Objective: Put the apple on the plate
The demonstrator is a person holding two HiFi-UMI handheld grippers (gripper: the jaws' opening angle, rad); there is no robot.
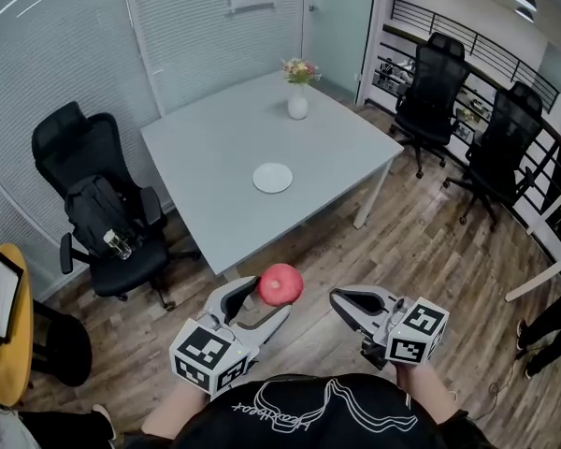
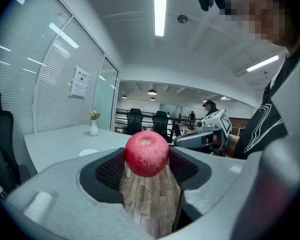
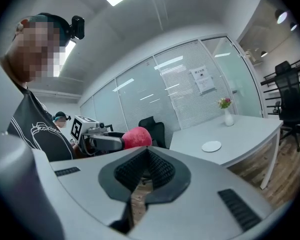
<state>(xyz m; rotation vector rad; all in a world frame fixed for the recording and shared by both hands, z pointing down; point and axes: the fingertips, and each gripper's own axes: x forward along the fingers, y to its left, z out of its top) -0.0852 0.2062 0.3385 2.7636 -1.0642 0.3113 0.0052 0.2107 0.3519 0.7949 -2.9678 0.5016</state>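
Observation:
A red apple [image 1: 280,284] hangs over the wooden floor in front of the person, with my left gripper [image 1: 265,298] shut on it. In the left gripper view the apple [image 2: 147,153] sits between the dark ribbed pads [image 2: 109,171], stem end up. A small white plate [image 1: 272,177] lies near the middle of the grey table [image 1: 206,148], well ahead of the apple. My right gripper [image 1: 340,298] hovers to the right of the apple, jaws together and holding nothing. The right gripper view shows the apple [image 3: 136,137] to its left and the plate [image 3: 211,146] on the table.
A white vase of flowers [image 1: 298,101] stands at the table's far corner. A black office chair with a backpack [image 1: 103,223] sits left of the table. Two more black chairs [image 1: 430,82] stand at the right by a railing. A yellow seat [image 1: 5,344] is at the left edge.

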